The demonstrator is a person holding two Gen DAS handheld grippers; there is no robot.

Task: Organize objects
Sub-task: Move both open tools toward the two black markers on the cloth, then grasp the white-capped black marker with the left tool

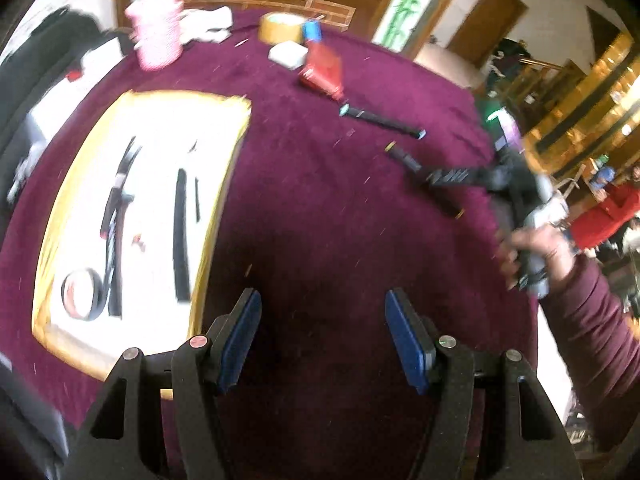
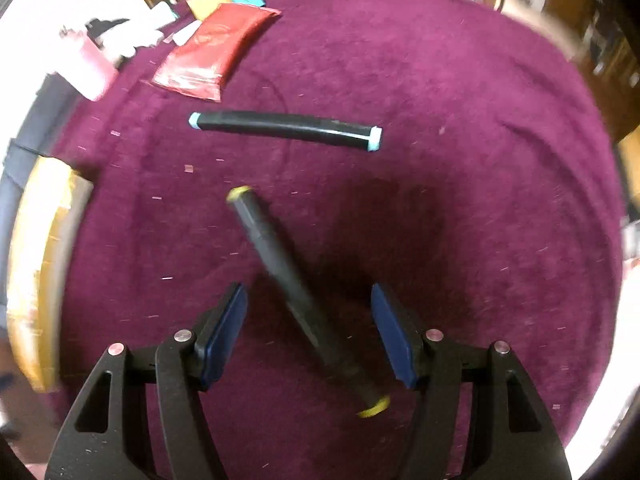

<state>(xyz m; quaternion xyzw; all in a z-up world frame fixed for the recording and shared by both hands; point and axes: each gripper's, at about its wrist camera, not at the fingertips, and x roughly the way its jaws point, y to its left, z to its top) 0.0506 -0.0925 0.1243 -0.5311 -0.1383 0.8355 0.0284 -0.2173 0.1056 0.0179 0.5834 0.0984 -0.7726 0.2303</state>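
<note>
A black tube with yellow end caps (image 2: 300,296) lies on the purple tablecloth between the fingers of my open right gripper (image 2: 308,312); the pads do not touch it. A black tube with light blue caps (image 2: 284,126) lies farther off. Both tubes show in the left wrist view, the blue-capped tube (image 1: 382,121) and the yellow-capped tube (image 1: 408,160), with the right gripper (image 1: 448,178) over the latter. My left gripper (image 1: 322,320) is open and empty above bare cloth. A yellow-rimmed white tray (image 1: 224,184) at its left holds black strips and a tape roll (image 1: 82,294).
A red pouch (image 2: 212,50), a white box (image 1: 288,54), a brown tape roll (image 1: 280,26), a blue item (image 1: 311,30) and a pink cup (image 1: 156,36) stand at the far side. The tray's edge (image 2: 36,272) shows at left in the right wrist view.
</note>
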